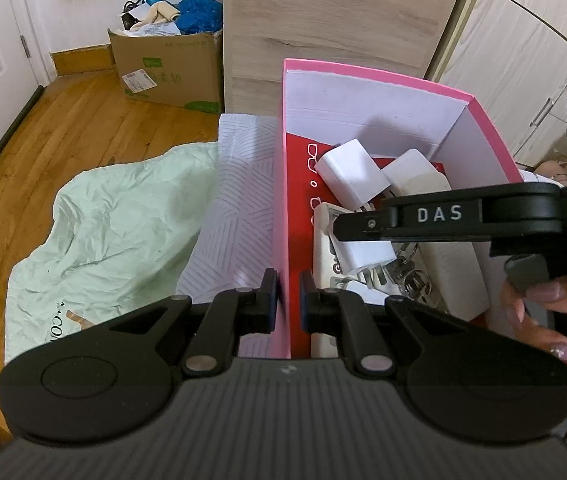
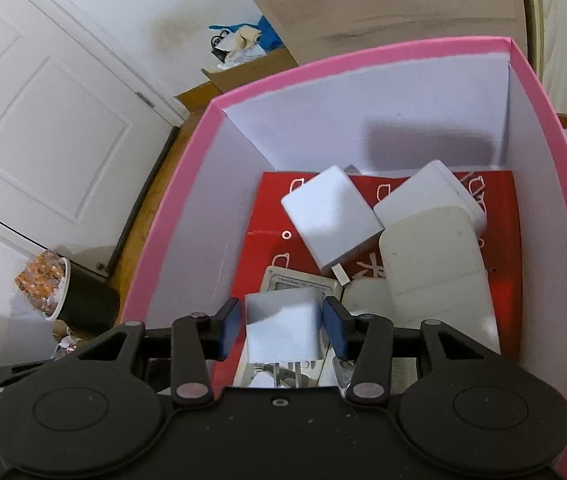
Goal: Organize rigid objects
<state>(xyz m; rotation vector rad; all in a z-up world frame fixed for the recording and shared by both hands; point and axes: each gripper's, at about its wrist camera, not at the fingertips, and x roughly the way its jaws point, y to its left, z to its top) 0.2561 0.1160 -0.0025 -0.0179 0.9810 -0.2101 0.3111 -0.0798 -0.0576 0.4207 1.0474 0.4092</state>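
A pink box (image 1: 363, 70) with white inner walls stands on the bed. My left gripper (image 1: 288, 284) is shut on its left wall, which runs between the pads. My right gripper (image 2: 281, 316) reaches down inside the box, open. A white plug charger (image 2: 283, 328) sits between its blue pads with a thin gap on each side. The same charger (image 1: 363, 256) shows under the right gripper's finger (image 1: 423, 220) in the left wrist view. Two more white chargers (image 2: 329, 220) (image 2: 431, 196), an off-white flat case (image 2: 435, 256) and keys (image 1: 411, 276) lie on a red card (image 2: 267, 216).
A person's hand (image 1: 543, 308) holds the right gripper's handle. A striped pillow (image 1: 239, 200) and a green sheet (image 1: 115, 220) lie left of the box. A wooden board (image 1: 331, 20) stands behind it. On the floor are a cardboard box (image 1: 167, 68) and a black bin (image 2: 59, 292).
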